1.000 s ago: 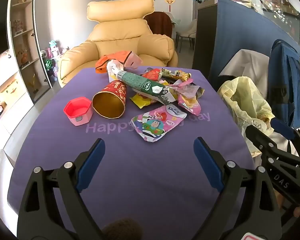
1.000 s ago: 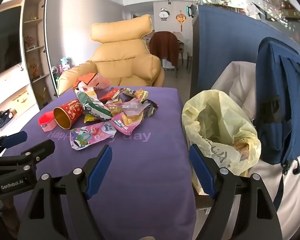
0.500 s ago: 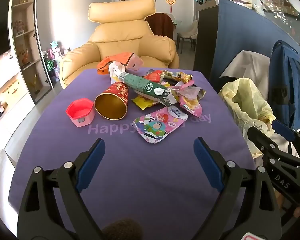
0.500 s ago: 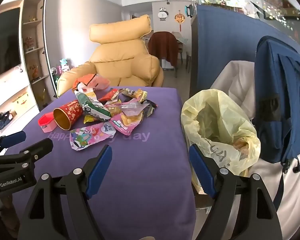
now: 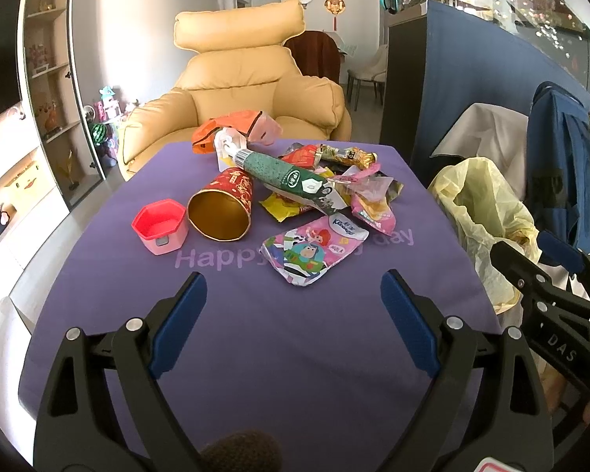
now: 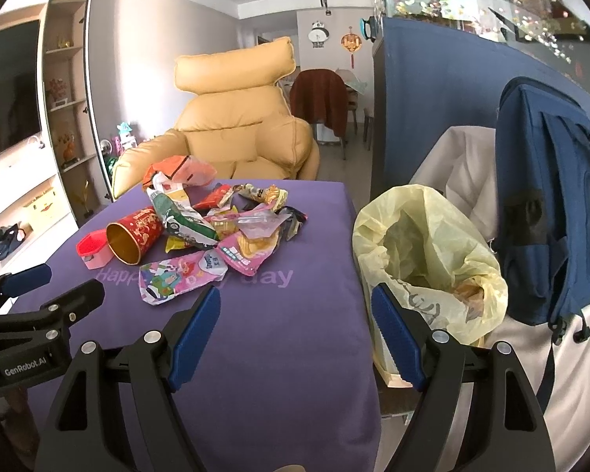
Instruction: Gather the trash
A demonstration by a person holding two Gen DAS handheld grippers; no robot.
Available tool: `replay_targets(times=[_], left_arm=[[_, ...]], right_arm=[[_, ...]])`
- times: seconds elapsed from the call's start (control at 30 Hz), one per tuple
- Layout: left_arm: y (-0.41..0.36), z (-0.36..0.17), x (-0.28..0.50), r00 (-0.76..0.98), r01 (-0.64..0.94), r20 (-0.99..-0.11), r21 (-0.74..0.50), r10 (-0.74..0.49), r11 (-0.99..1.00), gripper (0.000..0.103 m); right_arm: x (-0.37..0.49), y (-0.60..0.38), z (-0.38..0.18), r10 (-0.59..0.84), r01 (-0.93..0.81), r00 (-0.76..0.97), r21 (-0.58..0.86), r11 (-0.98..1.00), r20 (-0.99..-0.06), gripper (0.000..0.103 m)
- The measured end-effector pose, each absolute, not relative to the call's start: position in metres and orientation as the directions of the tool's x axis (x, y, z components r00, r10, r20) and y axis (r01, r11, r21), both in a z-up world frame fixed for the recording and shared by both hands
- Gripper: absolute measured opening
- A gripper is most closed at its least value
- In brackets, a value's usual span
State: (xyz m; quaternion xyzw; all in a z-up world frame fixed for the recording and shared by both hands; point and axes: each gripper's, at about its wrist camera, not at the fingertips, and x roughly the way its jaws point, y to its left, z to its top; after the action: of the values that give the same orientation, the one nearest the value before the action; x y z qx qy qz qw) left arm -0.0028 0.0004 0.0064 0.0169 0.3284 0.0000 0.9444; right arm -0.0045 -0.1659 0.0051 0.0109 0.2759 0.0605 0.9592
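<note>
The left gripper (image 5: 293,287) hovers over the purple tablecloth (image 5: 255,354), its fingers spread wide and empty. Just past its fingertips lies a pink cartoon wrapper (image 5: 314,249), nearest piece of the trash. Beyond that sit a red paper cup (image 5: 224,208) on its side and a pink hexagonal lid (image 5: 160,228) beside it, with a green-and-white tube (image 5: 287,179) across the heap of wrappers (image 5: 358,192). The right gripper (image 6: 295,303) is spread and empty too; the yellow trash bag (image 6: 424,251) gapes just beyond its right finger, off the table edge.
</note>
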Motion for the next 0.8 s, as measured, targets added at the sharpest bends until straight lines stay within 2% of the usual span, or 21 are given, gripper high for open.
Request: replay_targets(times=[0.8], left_arm=[[-0.0006, 0.0034, 0.0003, 0.775, 0.018, -0.632, 0.025, 0.002, 1.0, 0.086]], right_arm=[[-0.0047, -0.1704, 0.0017, 0.103, -0.087, 0.837, 0.055, 0.995, -0.537, 0.076]])
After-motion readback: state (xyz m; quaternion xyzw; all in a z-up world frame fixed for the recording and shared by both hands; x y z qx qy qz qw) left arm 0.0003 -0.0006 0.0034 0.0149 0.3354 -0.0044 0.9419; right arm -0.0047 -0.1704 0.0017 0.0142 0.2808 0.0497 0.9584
